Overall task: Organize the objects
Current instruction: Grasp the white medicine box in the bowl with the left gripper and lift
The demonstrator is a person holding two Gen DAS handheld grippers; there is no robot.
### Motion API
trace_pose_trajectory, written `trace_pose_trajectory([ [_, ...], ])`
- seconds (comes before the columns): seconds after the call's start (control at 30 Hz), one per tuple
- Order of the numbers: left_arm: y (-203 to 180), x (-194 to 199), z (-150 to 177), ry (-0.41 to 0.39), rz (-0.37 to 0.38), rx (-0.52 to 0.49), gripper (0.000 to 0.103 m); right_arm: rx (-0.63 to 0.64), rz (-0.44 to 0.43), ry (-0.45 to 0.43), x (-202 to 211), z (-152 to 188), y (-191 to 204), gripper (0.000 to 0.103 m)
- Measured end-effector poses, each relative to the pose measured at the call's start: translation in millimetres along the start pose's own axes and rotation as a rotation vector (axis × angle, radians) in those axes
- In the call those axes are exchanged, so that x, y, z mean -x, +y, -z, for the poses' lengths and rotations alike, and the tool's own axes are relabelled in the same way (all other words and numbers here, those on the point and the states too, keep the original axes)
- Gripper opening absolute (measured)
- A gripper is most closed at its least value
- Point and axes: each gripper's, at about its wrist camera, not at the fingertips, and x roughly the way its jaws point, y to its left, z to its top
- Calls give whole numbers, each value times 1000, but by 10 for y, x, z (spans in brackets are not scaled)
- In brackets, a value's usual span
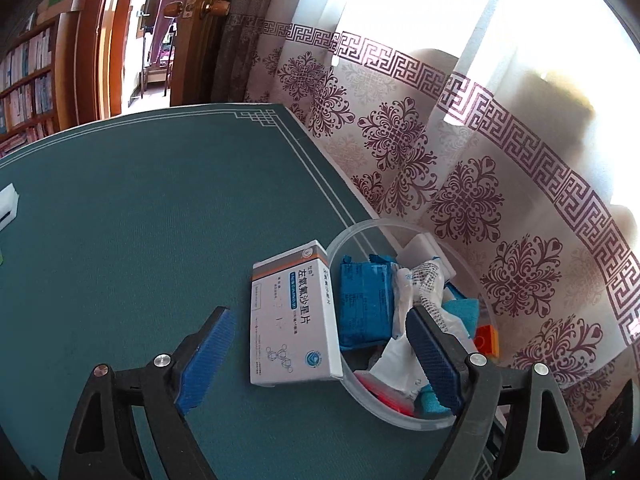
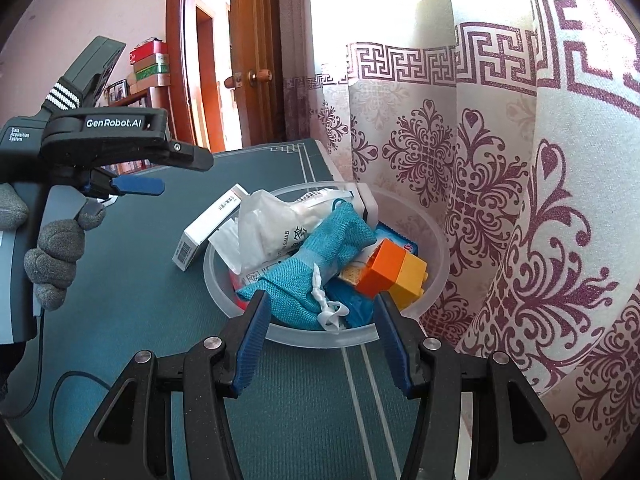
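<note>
Medicine box [image 1: 294, 316], white with blue print, lies at lower centre of the left wrist view on the green tabletop [image 1: 140, 220], one long edge leaning against the rim of a clear round plastic bowl [image 1: 352, 384]. It sits between the blue pads of the left gripper [image 1: 316, 354], whose jaws are spread wide and released, touching nothing; the right-hand pad hangs over the bowl's contents.

In the right wrist view the same box [image 2: 210, 226] appears left of centre, propped on the bowl's [image 2: 320, 336] left rim. The bowl stands in the middle of the frame, at the tabletop's [image 2: 120, 320] edge next to a patterned curtain [image 2: 500, 200] that fills the right side. The bowl is piled with a teal cloth pouch [image 2: 320, 264], a white plastic swab packet [image 2: 272, 220], an orange and yellow toy block [image 2: 394, 272] and a blue packet [image 2: 360, 306]. The right gripper [image 2: 320, 346] fills the bottom of the frame, its jaws half apart and gripping nothing, with the tips on either side of the bowl's near rim.

At upper left of this view, a grey-gloved hand [image 2: 54, 258] holds the left gripper's handle. A wooden door [image 2: 256, 52] stands open at upper centre.
</note>
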Motion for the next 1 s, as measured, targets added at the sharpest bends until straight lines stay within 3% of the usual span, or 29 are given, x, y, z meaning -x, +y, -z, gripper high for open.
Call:
trace_pose_trajectory([
  [0.3, 189, -269, 151, 71, 15, 64, 90, 6, 0, 10, -42, 21, 16, 55],
  [0.6, 292, -424, 139, 103, 124, 123, 88, 0, -2, 16, -54, 35, 10, 55],
  [0.77, 290, -486, 157, 119, 153, 126, 70, 1, -1, 17, -59, 35, 8, 55],
  [1.0, 302, -427, 158, 81, 141, 110, 70, -1, 0, 19, -73, 43, 7, 55],
])
